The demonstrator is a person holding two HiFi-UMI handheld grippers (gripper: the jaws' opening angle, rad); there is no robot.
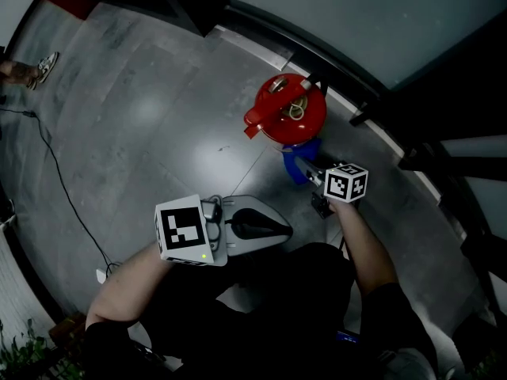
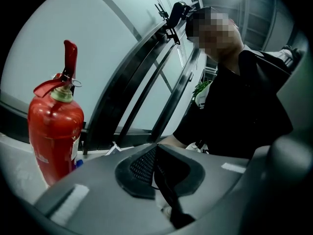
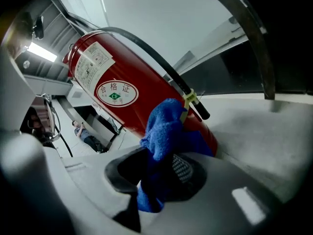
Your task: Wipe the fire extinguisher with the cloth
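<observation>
Nearest, the left tongs (image 1: pixel 279 229) sit pressed together on nothing above the grey concrete floor (image 1: pixel 142 125). Further out on the right, the right tongs (image 3: pixel 164 177) pinch a fluffy blue microfibre cloth (image 3: pixel 166 131), up against the lower side of the red cylindrical metal fire extinguisher (image 3: pixel 122 89). The extinguisher stands on the floor by the far glass wall (image 1: pixel 380 14), with a black hose (image 3: pixel 156 62) running along its side.

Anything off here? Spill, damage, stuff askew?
Nothing stands out. The extinguisher stands upright on the floor with its hose strapped to its side, and no spill shows. The right tool is shut on the cloth, near the extinguisher's lower body. The left tool is shut and empty.
</observation>
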